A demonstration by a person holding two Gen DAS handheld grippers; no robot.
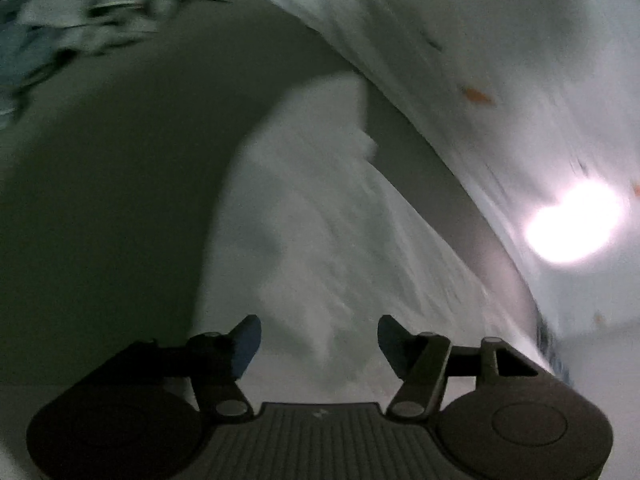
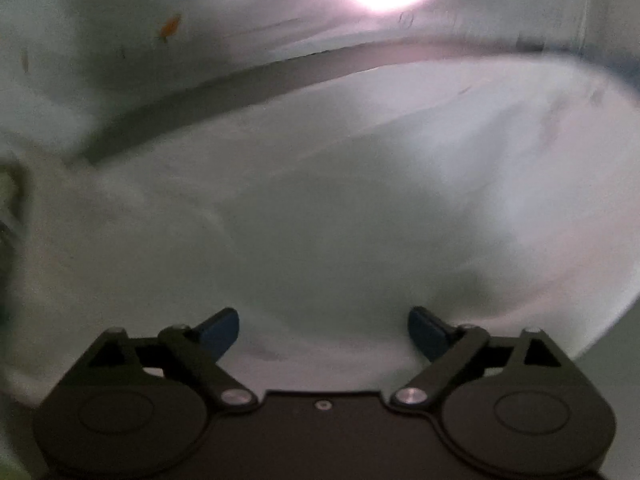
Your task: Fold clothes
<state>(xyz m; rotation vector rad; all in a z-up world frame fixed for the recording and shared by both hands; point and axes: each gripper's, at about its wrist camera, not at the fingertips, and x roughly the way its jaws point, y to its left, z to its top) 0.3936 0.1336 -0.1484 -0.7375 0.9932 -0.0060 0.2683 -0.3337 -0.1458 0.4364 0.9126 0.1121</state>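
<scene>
Left claw (image 1: pixel 319 340): jaws stand wide apart, nothing between the two blue pads (image 1: pixel 246 344). One white cloth (image 1: pixel 320 220) lies directly ahead of it on the dark bench (image 1: pixel 120 200). The cloth narrows toward its far end, and its left edge runs clear against bare bench. Open room lies to the left of the cloth. To the right, a thin strip of bench separates the cloth from a pale floor (image 1: pixel 520 60) bearing one bright glare spot (image 1: pixel 572 222). Blurred clutter (image 1: pixel 60 32) sits at the far left.

Right claw (image 2: pixel 323 334): jaws stand wide apart, empty, above the cloth (image 2: pixel 320 220), which fills most of the view. One bench edge (image 2: pixel 224 92) crosses behind the cloth. Both views are blurred.
</scene>
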